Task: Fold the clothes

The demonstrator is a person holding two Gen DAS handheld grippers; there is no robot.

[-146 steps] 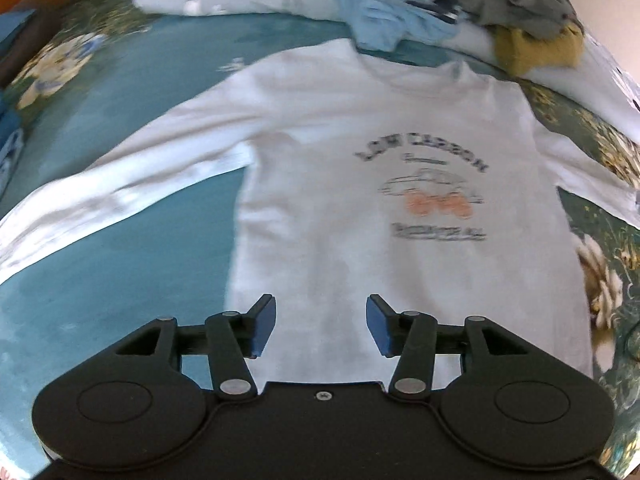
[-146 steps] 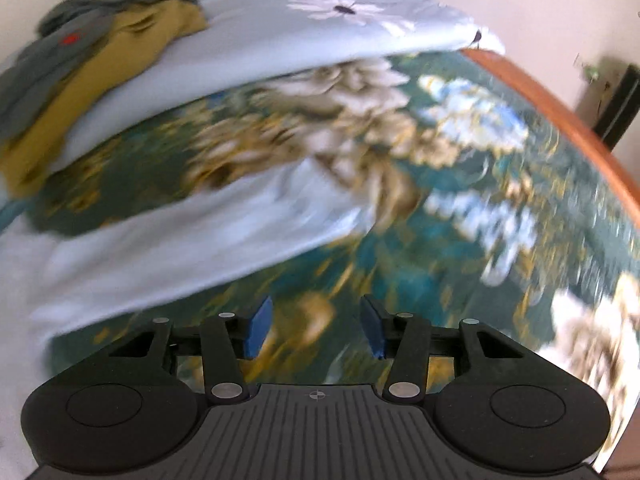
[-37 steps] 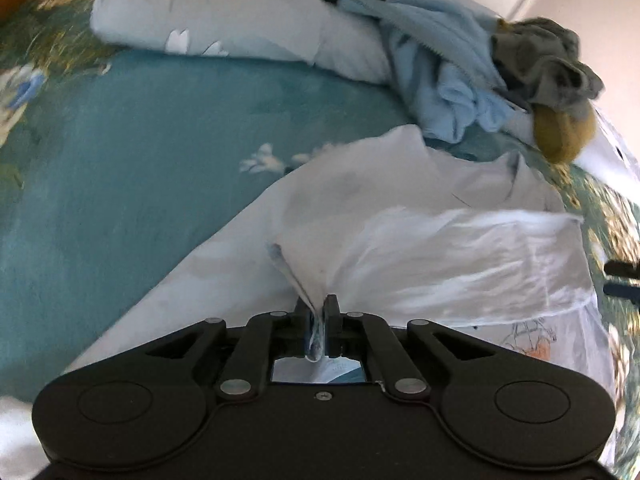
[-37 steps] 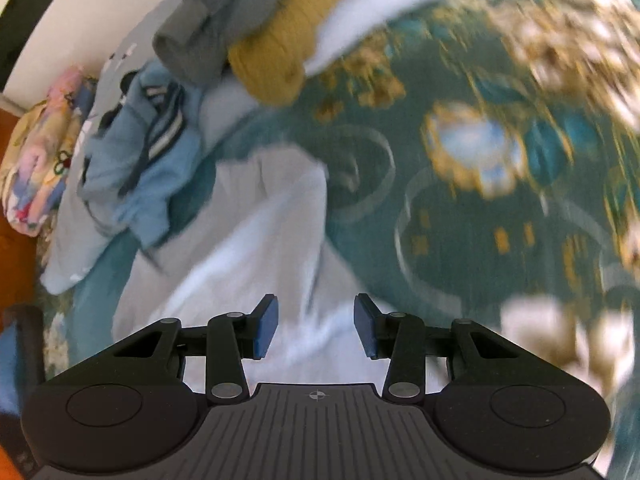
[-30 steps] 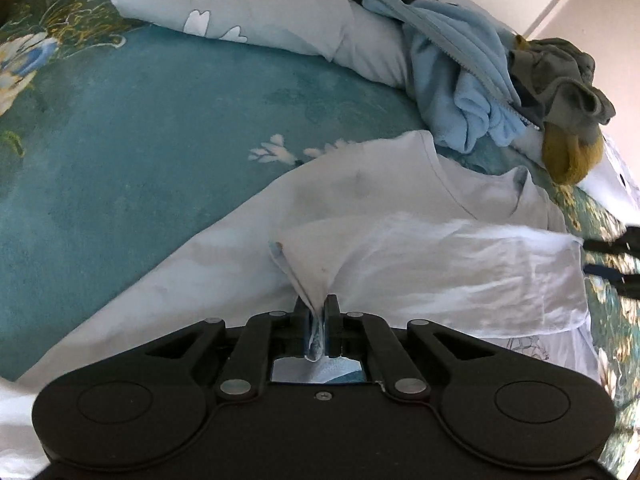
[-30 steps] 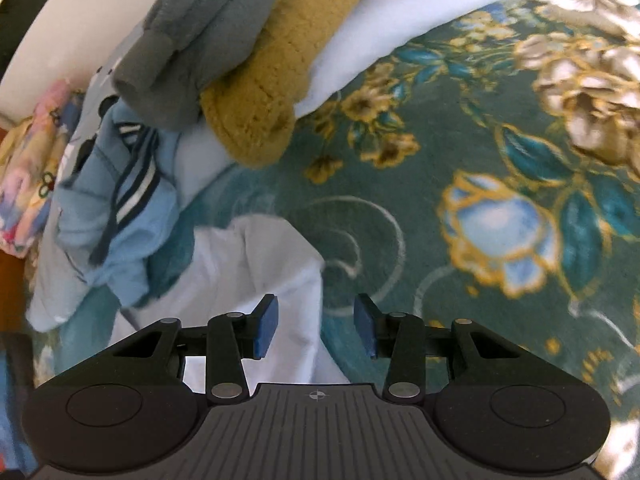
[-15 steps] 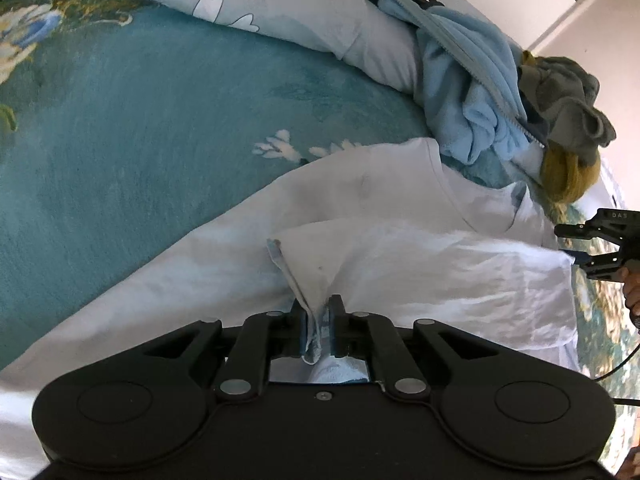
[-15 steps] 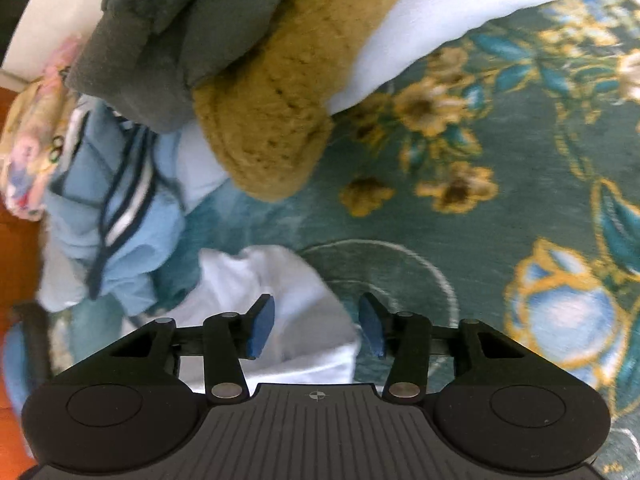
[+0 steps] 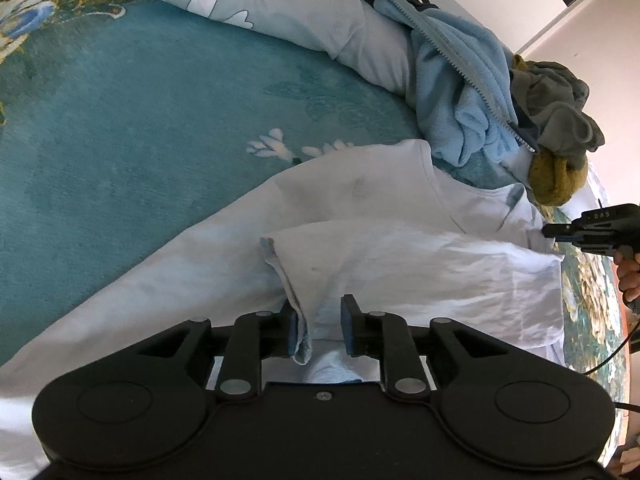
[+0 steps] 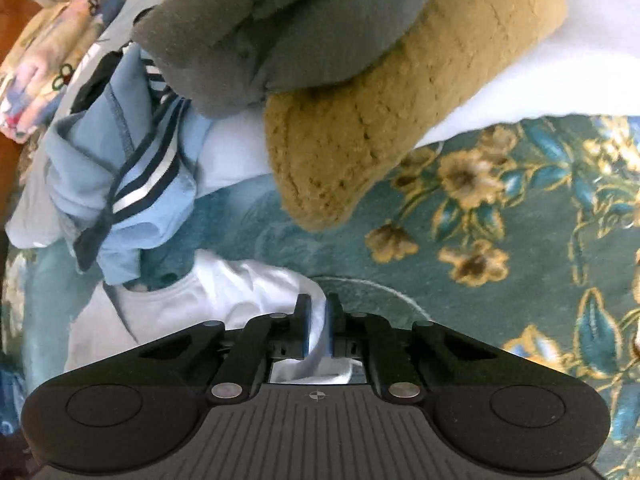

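Note:
A white long-sleeved shirt point(image 9: 360, 216) lies on the teal floral bedspread point(image 9: 120, 140), its hem folded up over the chest. My left gripper point(image 9: 319, 330) is open, with the folded hem's corner loose between the fingers. My right gripper point(image 10: 317, 330) is shut on the shirt's white cloth point(image 10: 256, 292) at its right shoulder. It also shows at the right edge of the left wrist view point(image 9: 560, 232), held by a hand.
A pile of clothes lies just beyond the shirt: a light blue fleece jacket point(image 9: 460, 108), a grey garment point(image 10: 300, 20) and a mustard knit point(image 10: 380, 120). A pale blue flowered pillow point(image 9: 280, 4) lies behind. A folded patterned cloth point(image 10: 36, 76) is far left.
My left gripper has opened and let go of the shirt's hem. My right gripper has come down onto the shirt's shoulder and shut on the cloth.

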